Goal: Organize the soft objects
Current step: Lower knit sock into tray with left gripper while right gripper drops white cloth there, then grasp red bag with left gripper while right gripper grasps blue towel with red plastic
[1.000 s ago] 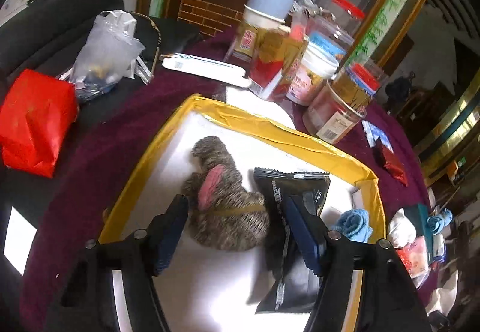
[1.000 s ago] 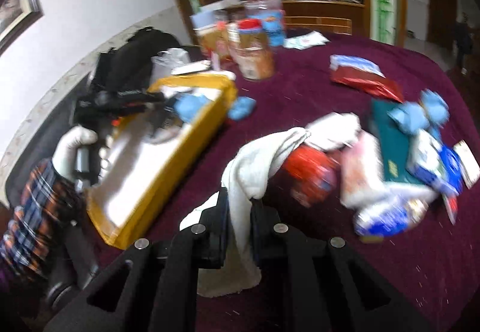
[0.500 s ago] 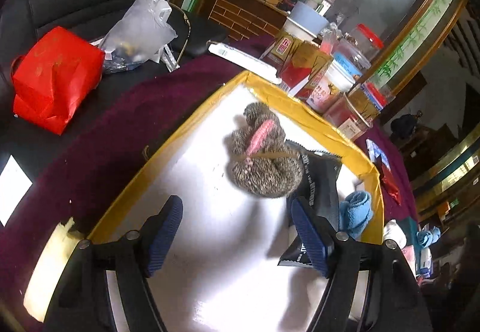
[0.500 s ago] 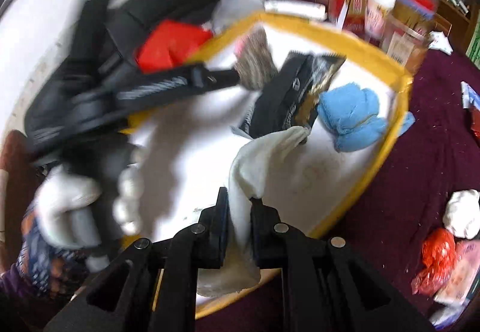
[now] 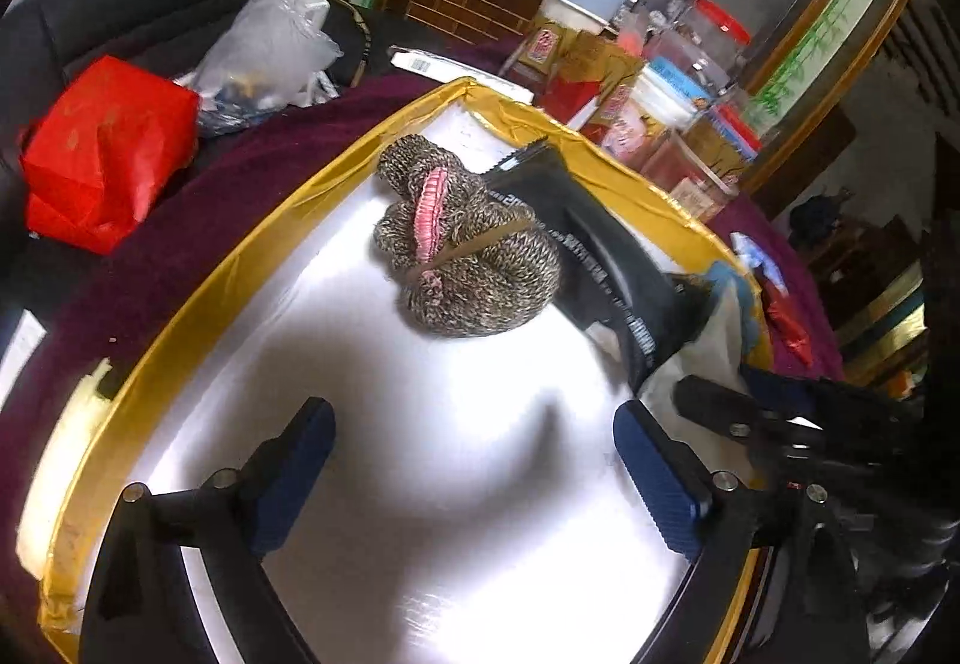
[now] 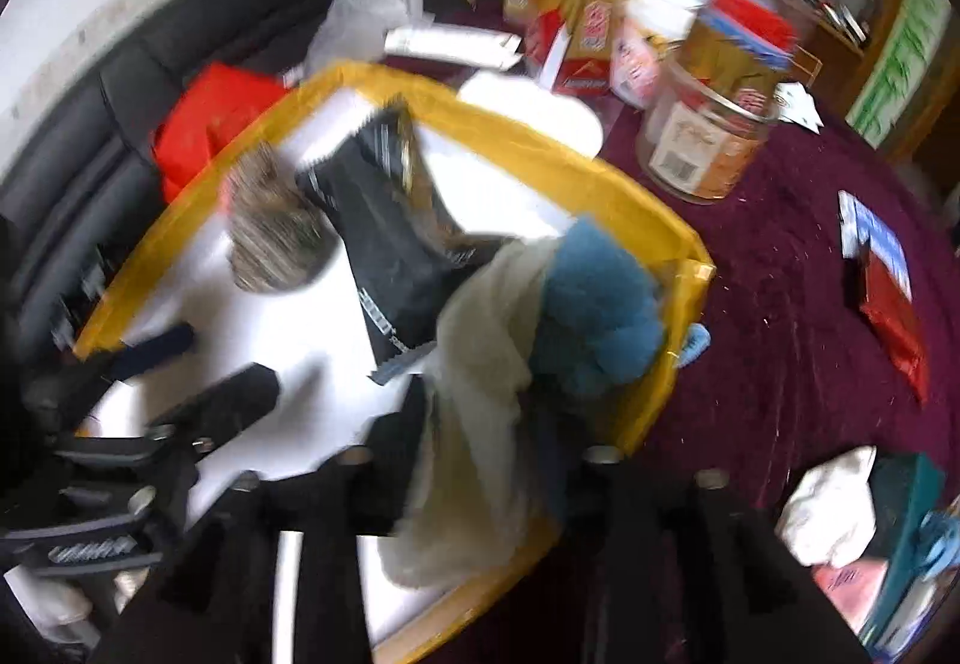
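A: Quick one. What step am I on?

B: Dropping the cream cloth [image 6: 480,364] into the yellow-rimmed tray [image 6: 660,226]. My right gripper [image 6: 480,460] hangs over the tray's near corner; its jaws have just been opening, with the cloth between them. It's blurred, so I judge the cloth released or nearly so, not clamped. It drapes down inside the rim, just beside the blue towel [image 6: 600,304].

A: And the left gripper [image 5: 474,460]?

B: Released. Its jaws have just been opening and stand wide, nothing between them, only bare tray floor below. The knitted hat [image 5: 468,256] lies apart, farther in, touching the black packet [image 5: 600,256].

A: Next move?

B: I'd lift the right one clear so the cloth falls free, checking it doesn't snag a pad or hang over the rim. Then go out to the tablecloth [image 6: 780,334] for the next soft thing.

A: Counts, fast.

B: In the tray: one hat, one black packet, one blue towel, one cream cloth. That's four. Outside: one white rag [image 6: 828,508] at lower right, something blue [image 6: 942,544] past it, too cut off to count. One red packet [image 6: 894,310]. Jars and boxes at the back too blurred to count.
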A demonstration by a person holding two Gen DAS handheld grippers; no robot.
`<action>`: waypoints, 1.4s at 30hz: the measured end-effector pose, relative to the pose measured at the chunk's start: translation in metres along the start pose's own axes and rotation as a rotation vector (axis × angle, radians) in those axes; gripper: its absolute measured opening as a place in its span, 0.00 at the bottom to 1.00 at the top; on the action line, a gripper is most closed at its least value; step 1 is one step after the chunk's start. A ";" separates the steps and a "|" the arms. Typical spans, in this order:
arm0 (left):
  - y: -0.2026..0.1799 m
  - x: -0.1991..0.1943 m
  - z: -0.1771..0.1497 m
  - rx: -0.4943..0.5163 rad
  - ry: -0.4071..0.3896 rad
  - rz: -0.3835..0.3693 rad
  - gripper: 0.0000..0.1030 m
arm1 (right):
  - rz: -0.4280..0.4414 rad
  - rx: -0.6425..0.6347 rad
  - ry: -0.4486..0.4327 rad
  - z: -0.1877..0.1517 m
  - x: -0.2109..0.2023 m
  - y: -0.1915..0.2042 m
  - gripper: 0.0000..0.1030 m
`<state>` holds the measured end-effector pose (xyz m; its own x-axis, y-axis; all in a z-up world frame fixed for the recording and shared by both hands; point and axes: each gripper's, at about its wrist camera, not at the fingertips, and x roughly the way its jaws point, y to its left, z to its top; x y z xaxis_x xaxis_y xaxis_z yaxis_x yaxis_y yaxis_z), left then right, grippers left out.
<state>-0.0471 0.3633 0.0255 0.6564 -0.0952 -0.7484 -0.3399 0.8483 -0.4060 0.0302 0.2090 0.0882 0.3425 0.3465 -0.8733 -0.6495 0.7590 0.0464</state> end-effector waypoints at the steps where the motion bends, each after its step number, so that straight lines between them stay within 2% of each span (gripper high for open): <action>1: 0.001 -0.001 0.000 -0.005 0.002 -0.013 0.93 | 0.041 0.028 -0.036 -0.002 -0.014 -0.007 0.57; 3: 0.002 -0.006 0.001 -0.016 -0.017 -0.039 0.93 | 0.075 0.051 -0.105 -0.008 -0.039 -0.013 0.70; 4: 0.002 -0.009 0.000 -0.019 -0.028 -0.047 0.93 | 0.077 0.066 -0.166 -0.013 -0.057 -0.022 0.74; 5: 0.002 -0.012 0.000 -0.028 -0.041 -0.053 0.93 | 0.060 0.081 -0.209 -0.019 -0.071 -0.032 0.74; 7: 0.003 -0.014 -0.001 -0.045 -0.045 -0.047 0.93 | -0.026 0.130 -0.269 -0.030 -0.090 -0.059 0.74; 9: 0.005 -0.009 -0.002 -0.065 -0.028 -0.026 0.93 | -0.119 0.168 -0.249 -0.037 -0.086 -0.086 0.74; 12: 0.005 -0.005 -0.001 -0.085 -0.017 -0.015 0.93 | -0.136 0.226 -0.168 -0.046 -0.063 -0.117 0.72; 14: 0.003 -0.003 -0.001 -0.082 -0.020 -0.004 0.93 | -0.103 0.258 -0.124 -0.042 -0.040 -0.127 0.65; 16: 0.000 -0.002 -0.002 -0.068 -0.020 0.015 0.93 | -0.036 0.318 -0.097 -0.035 -0.018 -0.131 0.52; 18: -0.002 -0.001 -0.002 -0.059 -0.022 0.024 0.93 | 0.011 0.358 -0.073 -0.025 0.002 -0.133 0.48; 21: -0.002 0.000 -0.003 -0.056 -0.024 0.032 0.93 | 0.018 0.381 -0.057 -0.012 0.029 -0.132 0.46; 22: -0.002 0.000 -0.003 -0.057 -0.023 0.034 0.93 | 0.082 0.422 -0.061 -0.009 0.039 -0.136 0.35; 23: -0.003 0.000 -0.003 -0.055 -0.024 0.035 0.94 | 0.131 0.450 -0.057 -0.009 0.043 -0.139 0.31; 24: -0.003 0.000 -0.003 -0.052 -0.024 0.032 0.94 | 0.149 0.464 -0.061 -0.009 0.046 -0.140 0.15; 25: -0.003 0.000 -0.003 -0.049 -0.022 0.027 0.94 | 0.173 0.453 -0.054 -0.009 0.046 -0.137 0.03; 26: -0.003 0.000 -0.003 -0.046 -0.021 0.025 0.94 | 0.215 0.447 -0.039 -0.011 0.045 -0.135 0.03; 28: -0.002 -0.002 -0.003 -0.052 -0.026 0.001 0.94 | 0.192 0.418 -0.058 -0.016 0.030 -0.132 0.03; 31: -0.005 -0.014 -0.004 -0.058 -0.071 -0.064 0.94 | 0.236 0.402 -0.106 -0.037 -0.005 -0.134 0.00; 34: -0.023 -0.033 -0.007 0.001 -0.129 -0.090 0.94 | 0.204 0.334 -0.160 -0.068 -0.048 -0.129 0.00; 38: -0.062 -0.052 -0.015 0.108 -0.149 -0.139 0.94 | 0.219 0.310 -0.238 -0.115 -0.105 -0.127 0.00; 40: -0.081 -0.057 -0.019 0.158 -0.150 -0.150 0.94 | 0.188 0.295 -0.275 -0.132 -0.124 -0.127 0.01; 41: -0.089 -0.059 -0.020 0.174 -0.153 -0.158 0.94 | 0.151 0.268 -0.282 -0.134 -0.129 -0.125 0.03; 42: -0.096 -0.062 -0.021 0.185 -0.161 -0.166 0.94 | 0.121 0.248 -0.279 -0.131 -0.127 -0.125 0.20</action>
<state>-0.0691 0.2764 0.0997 0.7959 -0.1691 -0.5813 -0.1005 0.9100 -0.4023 -0.0212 -0.0016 0.1295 0.4669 0.5524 -0.6905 -0.5244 0.8017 0.2868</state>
